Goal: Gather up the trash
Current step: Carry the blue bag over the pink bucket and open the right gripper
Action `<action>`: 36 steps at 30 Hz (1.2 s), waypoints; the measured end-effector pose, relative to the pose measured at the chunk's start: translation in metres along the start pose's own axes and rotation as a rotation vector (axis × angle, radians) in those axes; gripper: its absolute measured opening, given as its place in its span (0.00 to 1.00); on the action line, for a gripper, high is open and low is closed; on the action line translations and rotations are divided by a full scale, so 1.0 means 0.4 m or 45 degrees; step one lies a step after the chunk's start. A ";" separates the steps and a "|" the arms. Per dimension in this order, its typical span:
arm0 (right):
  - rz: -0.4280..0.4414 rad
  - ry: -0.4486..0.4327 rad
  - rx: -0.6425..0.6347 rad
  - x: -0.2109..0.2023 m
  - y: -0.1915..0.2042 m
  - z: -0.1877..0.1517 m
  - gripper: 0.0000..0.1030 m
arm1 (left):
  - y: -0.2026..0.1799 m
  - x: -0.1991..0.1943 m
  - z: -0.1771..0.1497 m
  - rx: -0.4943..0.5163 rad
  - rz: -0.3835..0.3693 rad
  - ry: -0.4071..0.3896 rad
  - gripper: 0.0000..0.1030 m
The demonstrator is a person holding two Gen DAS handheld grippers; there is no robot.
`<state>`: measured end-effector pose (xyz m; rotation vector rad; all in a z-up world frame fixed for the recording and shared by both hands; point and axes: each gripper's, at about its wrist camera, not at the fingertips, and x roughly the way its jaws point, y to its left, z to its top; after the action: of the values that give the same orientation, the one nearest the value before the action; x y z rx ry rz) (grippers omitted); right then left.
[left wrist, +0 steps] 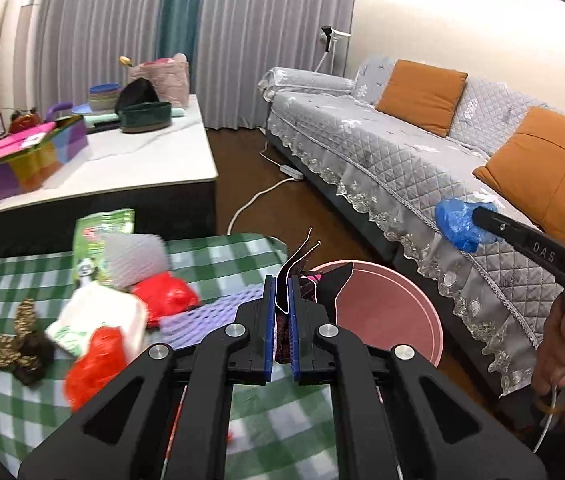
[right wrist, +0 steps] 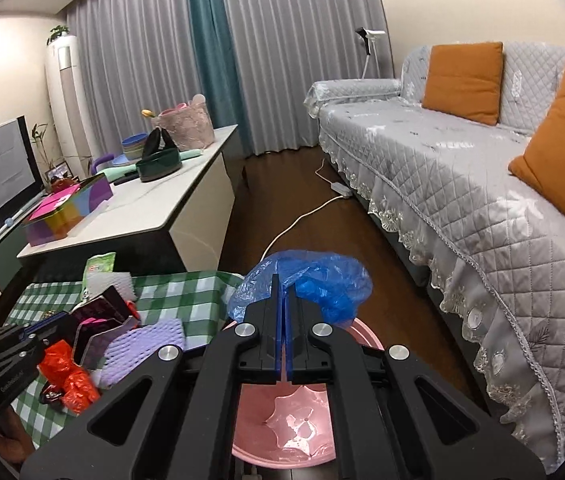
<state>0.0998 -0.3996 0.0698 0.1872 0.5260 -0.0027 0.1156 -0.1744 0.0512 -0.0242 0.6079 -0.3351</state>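
**Both grippers loaded above the pink bin**

Here's the left gripper [left wrist: 281, 300], jaws pressed onto a dark glossy wrapper [left wrist: 302, 276] with pink showing inside, held at the edge of the green checked tablecloth [left wrist: 210, 252]. Over on the right, the right gripper [right wrist: 284, 300] is clamped tight on a crumpled blue plastic bag [right wrist: 322, 280], right above the pink bin [right wrist: 282, 428] on the dark wood floor [right wrist: 282, 200]. Still on the cloth: red plastic bags [left wrist: 166, 296], a lilac foam net [left wrist: 202, 316], a white foam net [left wrist: 134, 256], a green packet [left wrist: 98, 232] and a white tissue pack [left wrist: 98, 320] (blurred here). Beyond, a white table [left wrist: 142, 164] carries a rainbow box [left wrist: 30, 164]; a grey quilted sofa [right wrist: 442, 168] with orange cushions [right wrist: 462, 80] lines the right, grey curtains [right wrist: 130, 60] behind.
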 end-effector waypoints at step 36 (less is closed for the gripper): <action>-0.146 0.035 0.008 0.086 -0.053 -0.031 0.65 | -0.110 0.183 0.053 0.053 -0.162 0.061 0.53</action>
<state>0.1221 -0.4166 0.0383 0.1633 0.5634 -0.1135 0.1705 -0.2407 0.0331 -0.0148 0.6483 -0.4727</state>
